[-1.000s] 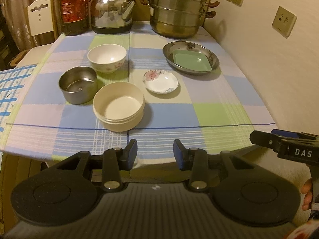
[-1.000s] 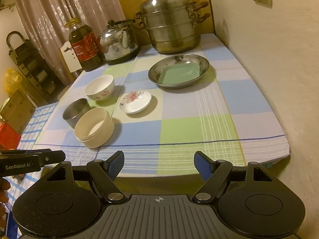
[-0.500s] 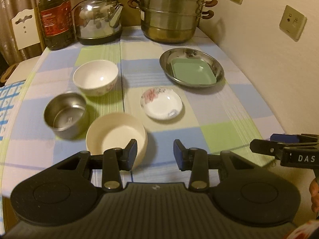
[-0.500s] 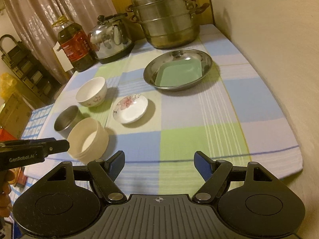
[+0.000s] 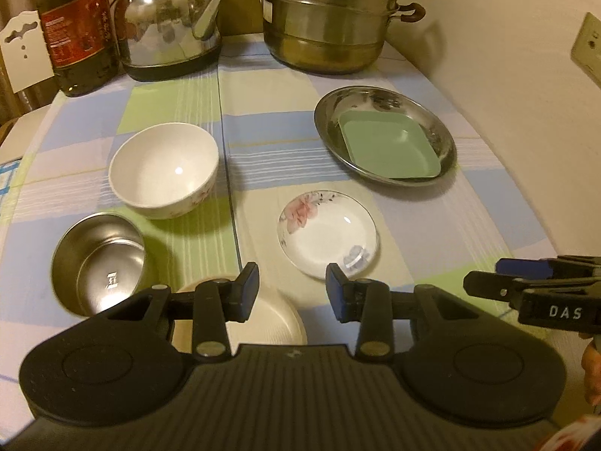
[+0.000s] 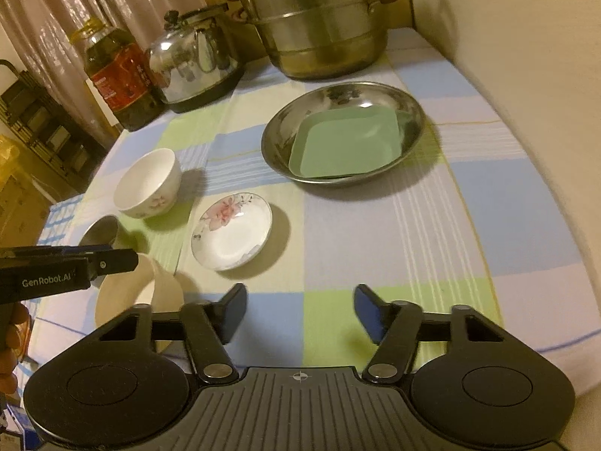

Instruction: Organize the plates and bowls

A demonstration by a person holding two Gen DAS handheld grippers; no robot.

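Both grippers are pushing in over the checked tablecloth (image 5: pixel 432 203) compared with a second back, so the dishes are sitting way closer now, and the right gripper (image 6: pixel 300 310) has just been narrowing its jaws with nothing between them. Those jaws are standing moderately apart over bare cloth, with the small white flower-print saucer (image 6: pixel 232 231) ahead and a bit left of them, and the round steel pan (image 6: pixel 409 112) holding the square green plate (image 6: pixel 347 146) further ahead. Meanwhile the left gripper (image 5: pixel 292 287) is hanging partly open, holding nothing, right above the far rim of the wide cream plastic bowl (image 5: pixel 278 323); the saucer is just ahead of its right jaw, the round steel bowl (image 5: pixel 99 265) off to the left, the white ceramic bowl (image 5: pixel 163 167) ahead-left. My worry: those jaws are looking narrow-ish, so coming down on the cream rim off-centre could shove it into the steel bowl or tip it.
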